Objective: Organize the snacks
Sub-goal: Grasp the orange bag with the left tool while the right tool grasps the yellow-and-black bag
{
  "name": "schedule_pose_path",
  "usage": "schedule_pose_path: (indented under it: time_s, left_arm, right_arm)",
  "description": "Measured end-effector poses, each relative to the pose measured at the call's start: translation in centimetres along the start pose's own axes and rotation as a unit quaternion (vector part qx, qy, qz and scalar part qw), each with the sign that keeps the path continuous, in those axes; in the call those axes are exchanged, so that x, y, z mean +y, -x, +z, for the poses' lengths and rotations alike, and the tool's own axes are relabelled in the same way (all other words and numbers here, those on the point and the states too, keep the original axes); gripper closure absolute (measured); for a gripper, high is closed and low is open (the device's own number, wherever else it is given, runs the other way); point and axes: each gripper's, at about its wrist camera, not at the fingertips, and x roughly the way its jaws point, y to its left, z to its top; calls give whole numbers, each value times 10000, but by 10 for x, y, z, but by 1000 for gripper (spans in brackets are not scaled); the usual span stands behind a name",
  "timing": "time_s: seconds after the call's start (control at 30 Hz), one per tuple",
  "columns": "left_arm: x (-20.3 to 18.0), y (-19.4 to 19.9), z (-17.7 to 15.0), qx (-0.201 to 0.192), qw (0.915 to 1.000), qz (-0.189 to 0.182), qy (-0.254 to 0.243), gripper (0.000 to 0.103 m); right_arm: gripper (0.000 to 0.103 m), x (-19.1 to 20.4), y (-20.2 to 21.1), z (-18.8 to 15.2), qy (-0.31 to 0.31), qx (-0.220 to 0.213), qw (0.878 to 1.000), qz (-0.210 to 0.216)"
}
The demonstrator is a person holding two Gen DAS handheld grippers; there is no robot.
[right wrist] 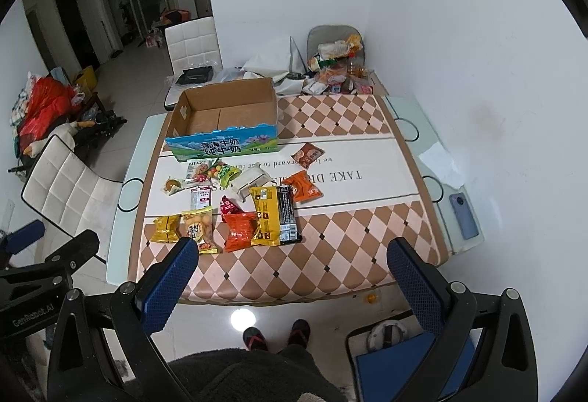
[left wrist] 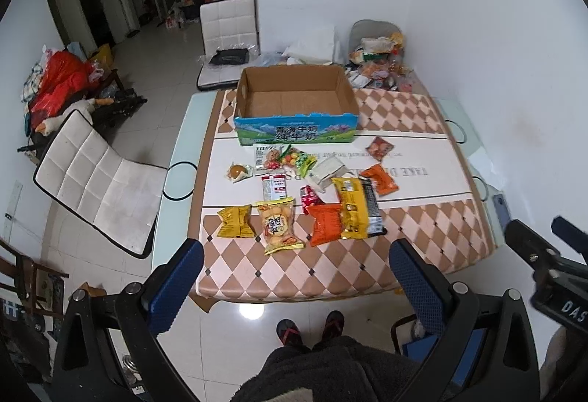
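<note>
The left gripper (left wrist: 296,260) and the right gripper (right wrist: 292,256) sit nearest the cameras, each with its 2 blue-padded fingers spread wide and nothing between them, hanging above the near edge of the table (left wrist: 330,277), well short of the snacks.

From left to right along the near row: a small yellow packet (left wrist: 235,221), a clear bag of round pastries (left wrist: 278,225), an orange-red pouch (left wrist: 325,223) and a long yellow-and-black pack (left wrist: 354,209) lying partly over it. Behind them are a single wrapped bun (left wrist: 238,172), a red-and-white sachet (left wrist: 275,187), a mixed-fruit candy bag (left wrist: 290,159), a white pouch (left wrist: 329,171), an orange packet (left wrist: 380,179) and a brown sachet (left wrist: 379,147) off to the right. The empty cardboard box (left wrist: 296,104) stands just beyond them, open side up.

All of these look light, with thin, slick film that will crumple and slide instead of holding its shape. I would pinch each one at a crimped end seal or across a flat edge. The pastries and bun probably crush easily, so a gentle close suits them. The yellow-and-black pack probably has to go first, since it overlaps the pouch.
</note>
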Motion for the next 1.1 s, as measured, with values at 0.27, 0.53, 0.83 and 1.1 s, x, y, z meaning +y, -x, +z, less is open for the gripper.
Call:
schedule_pose_path:
  time_s: [0.27, 0.53, 0.83, 1.1]
  left_arm:
    - [22, -105, 27, 687, 9973, 124, 224, 0]
    - [48, -216, 27, 1781, 9819, 32, 639, 0]
    - [46, -313, 4, 2739, 9558, 273, 1033, 1]
    - [22, -354, -4, 3088, 9450, 163, 1060, 1]
  right_arm:
    - [0, -2, -112, 18, -477, 562, 9972, 131]
    - [0, 0, -278, 36, -424, 1692, 9843, 276]
    - [0, 22, -457, 26, 84, 2924, 9557, 341]
    - [0, 28, -526, 11, 133, 3498, 9355, 475]
